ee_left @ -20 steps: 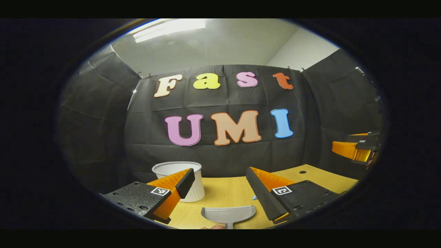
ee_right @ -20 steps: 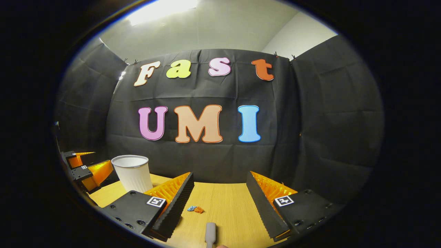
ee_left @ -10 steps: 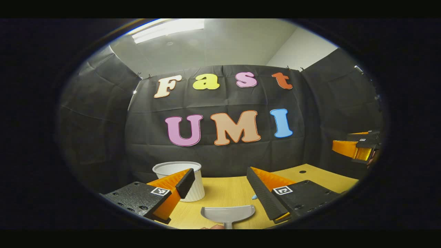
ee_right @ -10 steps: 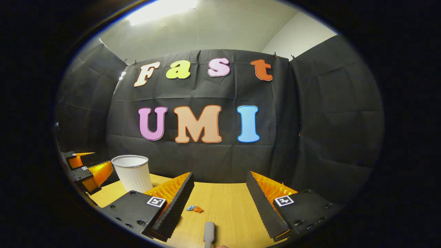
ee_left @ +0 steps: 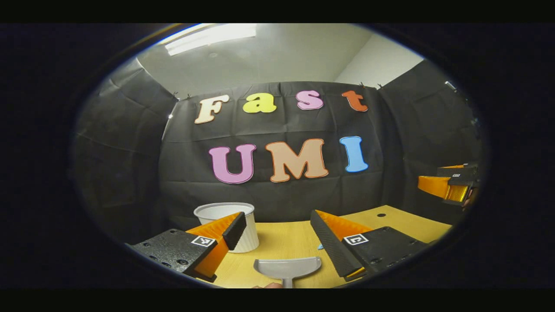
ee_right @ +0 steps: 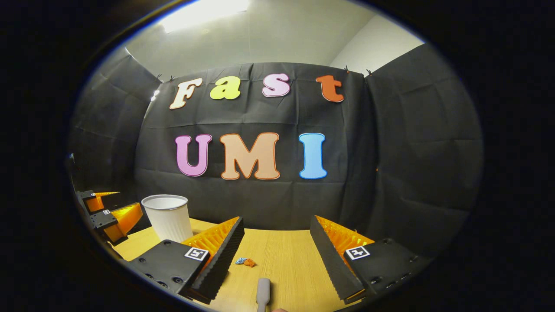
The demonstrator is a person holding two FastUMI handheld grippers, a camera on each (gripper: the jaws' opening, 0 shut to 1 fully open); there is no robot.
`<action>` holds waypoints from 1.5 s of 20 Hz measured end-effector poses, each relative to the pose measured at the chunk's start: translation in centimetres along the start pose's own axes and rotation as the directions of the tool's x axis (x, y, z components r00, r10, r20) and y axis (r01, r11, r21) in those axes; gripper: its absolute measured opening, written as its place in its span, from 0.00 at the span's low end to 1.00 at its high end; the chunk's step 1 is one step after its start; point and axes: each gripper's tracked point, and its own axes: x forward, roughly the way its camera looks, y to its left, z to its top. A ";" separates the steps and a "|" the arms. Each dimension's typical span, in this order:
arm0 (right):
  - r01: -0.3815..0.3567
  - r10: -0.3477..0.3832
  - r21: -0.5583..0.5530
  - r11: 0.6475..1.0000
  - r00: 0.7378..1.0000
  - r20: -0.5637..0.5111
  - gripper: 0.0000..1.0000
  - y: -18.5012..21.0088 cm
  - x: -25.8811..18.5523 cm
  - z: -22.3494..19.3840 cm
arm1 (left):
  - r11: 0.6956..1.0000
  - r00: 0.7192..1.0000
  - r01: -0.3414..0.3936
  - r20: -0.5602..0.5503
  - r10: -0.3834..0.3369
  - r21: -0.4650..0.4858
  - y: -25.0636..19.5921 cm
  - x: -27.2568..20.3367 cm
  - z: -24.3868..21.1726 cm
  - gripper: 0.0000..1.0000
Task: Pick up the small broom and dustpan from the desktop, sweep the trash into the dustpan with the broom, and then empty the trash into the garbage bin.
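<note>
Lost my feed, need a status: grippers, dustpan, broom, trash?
Left gripper open above dustpan. Right gripper open over broom handle. Trash on desk, bin upright beyond. Nothing grasped, nothing in the way.

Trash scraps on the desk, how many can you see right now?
2: a blue scrap and an orange scrap, touching, ahead of the right gripper and beyond the broom handle. A gripper finger may hide others.

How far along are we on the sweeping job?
Nothing is done yet. Both tongs, left and right, are open above the desk. The dustpan and the broom handle lie unheld, the scraps are unswept, and the bin awaits them.
</note>
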 end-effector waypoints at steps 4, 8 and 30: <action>-0.003 0.003 -0.001 1.000 1.000 -0.003 0.98 0.1 -0.1 -0.1 | 1.000 1.000 -0.002 -0.001 0.002 -0.002 0.0 -0.1 0.0 0.94; -0.011 0.011 -0.009 1.000 1.000 -0.005 0.98 0.1 -0.3 -0.1 | 1.000 1.000 -0.003 -0.006 0.003 -0.003 -0.1 -0.2 -0.2 0.91; -0.151 0.119 -0.019 0.988 0.840 -0.530 0.99 3.1 2.2 -18.3 | 0.999 0.836 0.053 -0.546 -0.048 -0.008 -1.6 -2.4 -20.7 0.87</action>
